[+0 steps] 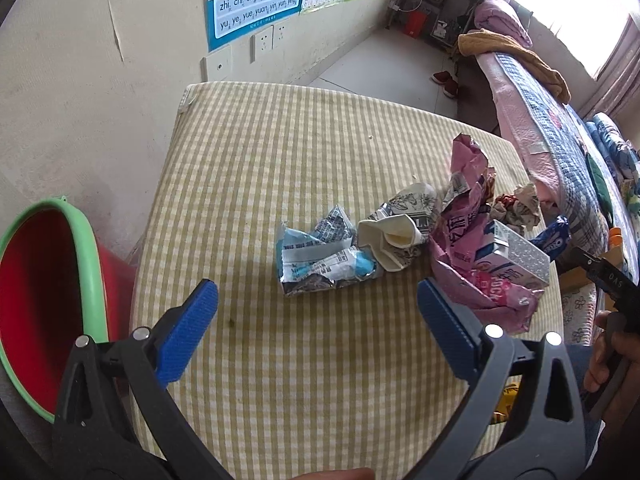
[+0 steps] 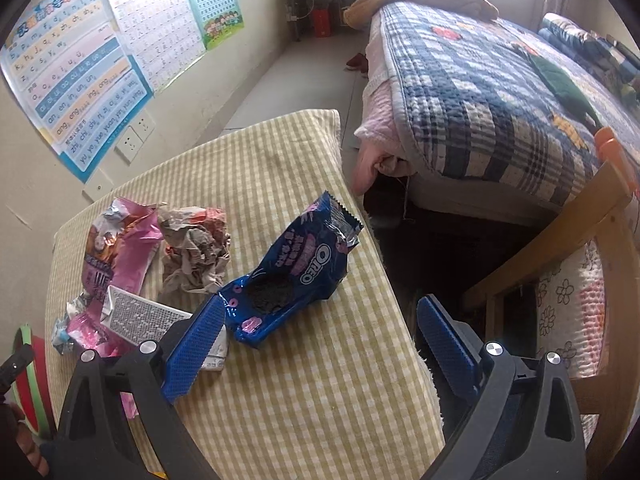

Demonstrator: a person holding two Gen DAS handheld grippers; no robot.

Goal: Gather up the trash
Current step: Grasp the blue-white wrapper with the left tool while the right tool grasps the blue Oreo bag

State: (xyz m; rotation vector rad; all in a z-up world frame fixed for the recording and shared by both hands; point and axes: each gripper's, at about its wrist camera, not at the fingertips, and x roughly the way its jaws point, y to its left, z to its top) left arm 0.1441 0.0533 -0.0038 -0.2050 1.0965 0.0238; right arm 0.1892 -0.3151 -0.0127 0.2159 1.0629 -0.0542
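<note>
At the far left, off the left edge of the tabletop [image 1: 248, 152], stands a red bin with a green rim [image 1: 52, 280], its mouth tilted toward the checked cloth. The left gripper [image 1: 318, 312] hovers over the near part of the tabletop with its jaws spread wide and nothing between them. Just ahead of it, near the middle of the tabletop, lies a crumpled blue-and-white wrapper [image 1: 320, 256], touching a crushed paper cup [image 1: 396, 236] on its right. Further right a pink foil bag [image 1: 472, 240] rises in a heap with a small milk carton [image 1: 516, 260] resting against it, and a ball of crumpled paper [image 2: 196, 252] sits beside that. Nearest the right edge lies an open blue Oreo packet [image 2: 296, 272]. The right gripper [image 2: 318, 328] is likewise released and empty; its left finger overlaps the carton in its own view, while its right finger hangs past the tabletop's edge. For the likely first pick, advance the left gripper to straddle the blue-and-white wrapper across a raised fold, close fully, then lift clear before swinging left to the bin. Foil is slippery; a shallow pinch may lose it.
</note>
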